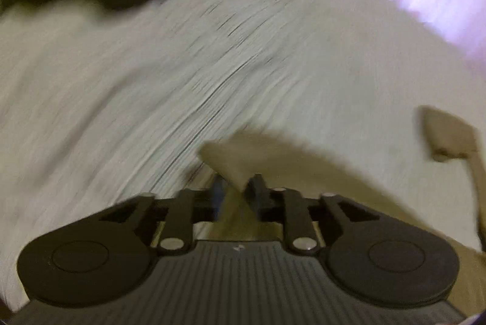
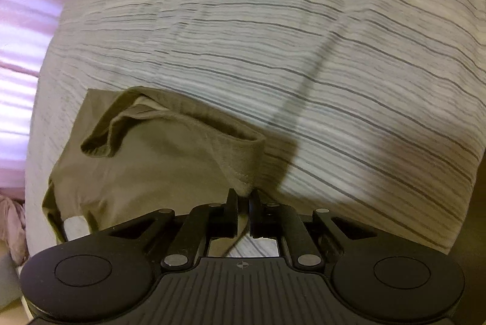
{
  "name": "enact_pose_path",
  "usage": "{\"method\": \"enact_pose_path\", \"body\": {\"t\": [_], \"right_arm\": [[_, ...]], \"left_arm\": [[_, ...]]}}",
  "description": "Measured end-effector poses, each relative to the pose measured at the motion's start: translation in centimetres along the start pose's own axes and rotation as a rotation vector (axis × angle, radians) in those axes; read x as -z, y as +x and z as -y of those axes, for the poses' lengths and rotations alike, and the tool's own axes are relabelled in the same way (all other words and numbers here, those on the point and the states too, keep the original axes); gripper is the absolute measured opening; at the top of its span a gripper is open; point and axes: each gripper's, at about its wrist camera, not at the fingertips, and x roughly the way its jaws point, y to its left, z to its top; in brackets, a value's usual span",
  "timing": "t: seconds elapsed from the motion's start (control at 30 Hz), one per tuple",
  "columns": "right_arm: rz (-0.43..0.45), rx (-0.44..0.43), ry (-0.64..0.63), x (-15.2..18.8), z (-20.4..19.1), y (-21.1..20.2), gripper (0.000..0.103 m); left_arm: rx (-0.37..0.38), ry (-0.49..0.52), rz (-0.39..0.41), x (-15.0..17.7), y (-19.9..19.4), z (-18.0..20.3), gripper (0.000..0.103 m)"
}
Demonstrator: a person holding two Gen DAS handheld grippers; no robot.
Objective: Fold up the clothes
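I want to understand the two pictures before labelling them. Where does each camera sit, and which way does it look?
Left wrist view: sits on the left claw, looking steeply down its fingers at the olive-brown garment on striped bedding; blurred, a garment corner lies between the fingers.
Right wrist view: sits on the right claw, looking steeply down; its fingers pinch the garment's hem.
Shared: the same olive-brown garment and striped bedding. Only the claws show, no hand or sleeve.
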Motion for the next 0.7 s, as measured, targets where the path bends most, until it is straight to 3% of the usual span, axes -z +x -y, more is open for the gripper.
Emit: {"method": "enact_pose_path", "body": {"t": [0.07,0.13,0.17,0.23,0.27,0.33,0.37,0.43,0.53,0.7], "right_arm": [[0.0,0.003,0.013,0.2,0.2,0.0,0.067],[0.03,-0.041,0.002,0.7,-0.2,-0.4,0.074],[0.036,-0.038,-0.019,0.8,-0.6,-0.4,0.074],[0.036,-0.035,-0.04,0.9,-0.8,0.0,0.074],[0.043,-0.037,-0.04,1.0,-0.7,0.2,0.074],[0.066,-0.037,-0.034,1.2,-0.6,0.8,0.073],[0.074,-0.032,-0.041,1.2,-0.7,1.0,0.048],[0.061,0.007,-0.081,1.2,-1.2,1.4,0.002],[0.063,0.012,-0.137,0.8,-2.3,0.0,0.002],[0.05,-0.078,-0.171,0.1,-2.5,-5.1,0.001]], "left_arm": [[0.088,-0.246,-0.046,1.0,1.1,-2.6,0.025],[0.187,-0.388,-0.014,1.9,1.0,-4.1,0.034],[0.201,-0.41,-0.002,2.0,1.1,-4.4,0.04],[0.203,-0.42,0.015,2.0,1.4,-4.6,0.042],[0.206,-0.425,0.023,1.9,1.7,-4.6,0.039],[0.227,-0.421,0.036,1.4,2.2,-4.5,0.018],[0.236,-0.399,0.044,0.9,2.2,-4.1,0.001],[0.243,-0.328,0.077,-0.2,1.4,-3.4,0.0],[0.275,-0.206,0.162,-2.0,-2.4,-3.0,0.0],[0.267,-0.088,0.266,-2.7,-9.6,-5.0,0.001]]}}
